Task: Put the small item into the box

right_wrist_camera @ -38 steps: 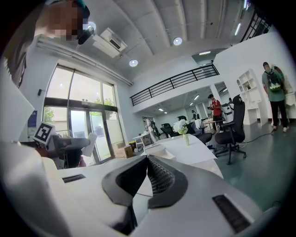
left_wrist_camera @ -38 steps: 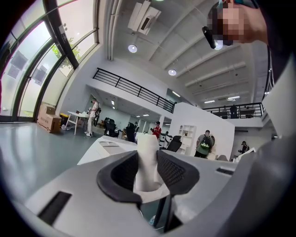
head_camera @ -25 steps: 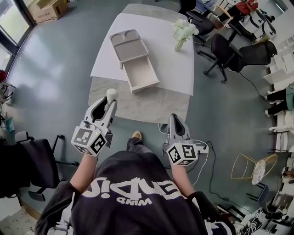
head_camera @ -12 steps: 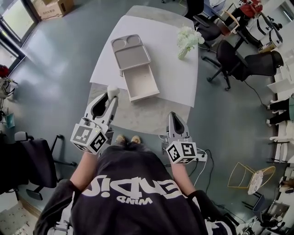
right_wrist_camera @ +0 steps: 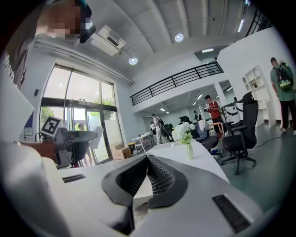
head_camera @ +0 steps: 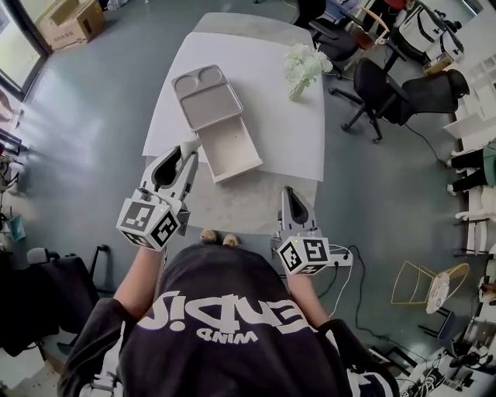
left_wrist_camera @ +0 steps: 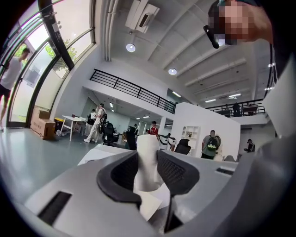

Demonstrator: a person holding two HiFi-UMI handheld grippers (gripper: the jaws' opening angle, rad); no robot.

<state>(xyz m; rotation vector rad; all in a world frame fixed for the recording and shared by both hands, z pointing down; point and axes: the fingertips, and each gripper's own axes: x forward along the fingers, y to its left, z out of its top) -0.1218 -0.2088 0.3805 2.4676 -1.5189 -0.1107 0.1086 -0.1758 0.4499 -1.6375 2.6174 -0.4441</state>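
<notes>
The small item point(head_camera: 190, 146) is a white, rounded piece, and my left gripper point(head_camera: 184, 159) is shut on it. In the left gripper view the small item point(left_wrist_camera: 148, 159) stands upright between the dark pads point(left_wrist_camera: 121, 175) of the left gripper point(left_wrist_camera: 149, 172). It hovers over the table's near-left part, just left of the box's near corner. The box point(head_camera: 230, 150) is a shallow, open beige tray lying on a white cloth, with a two-hollow lid point(head_camera: 204, 95) beyond it. My right gripper point(head_camera: 289, 195) is shut and empty at the table's near edge; in its own view the right gripper point(right_wrist_camera: 147, 162) has its jaws meeting.
The marble table point(head_camera: 232, 203) carries a white cloth point(head_camera: 271, 116) and a vase of white flowers point(head_camera: 299, 68) at the far right. Black office chairs point(head_camera: 395, 91) stand to the right, a cardboard carton point(head_camera: 70, 23) far left. People stand in the hall beyond.
Both grippers have moved forward toward the table. The left one, still carrying the white item, now hangs over the tabletop beside the box; the right one has reached the near edge.
</notes>
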